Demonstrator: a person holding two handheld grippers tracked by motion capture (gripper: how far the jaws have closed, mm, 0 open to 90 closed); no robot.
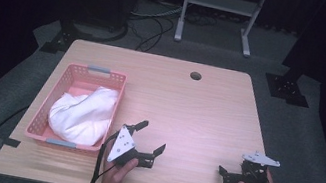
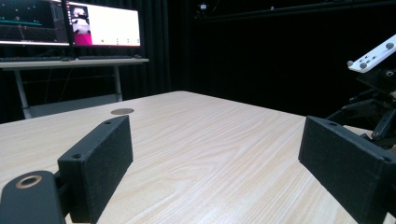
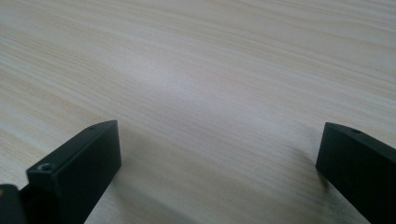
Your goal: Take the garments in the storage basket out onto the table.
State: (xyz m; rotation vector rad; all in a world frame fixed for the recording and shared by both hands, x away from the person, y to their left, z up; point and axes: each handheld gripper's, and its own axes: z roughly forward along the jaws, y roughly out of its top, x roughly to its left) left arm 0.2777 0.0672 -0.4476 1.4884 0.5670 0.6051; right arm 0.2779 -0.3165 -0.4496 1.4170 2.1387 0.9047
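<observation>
Left hand-held gripper (image 1: 152,137) sits low near the front edge of the surface (image 1: 198,108), just right of the pink basket (image 1: 67,80), jaws spread wide, nothing between them; the left gripper view shows bare wood between both black pads. Right hand-held gripper (image 1: 223,176) rests near the front right corner, jaws also apart over bare wood in the right gripper view. White cloth (image 1: 82,114) lies bunched inside the basket, at the front left part of the surface, piled against its right wall. Likely step: get the cloth out. To do it well, swing the left one over the basket's right wall, come down on a raised fold, pinch thick fabric, lift clear of the rim. Count: one basket, one cloth, two grippers, one round hole (image 1: 195,75) near the far edge.
</observation>
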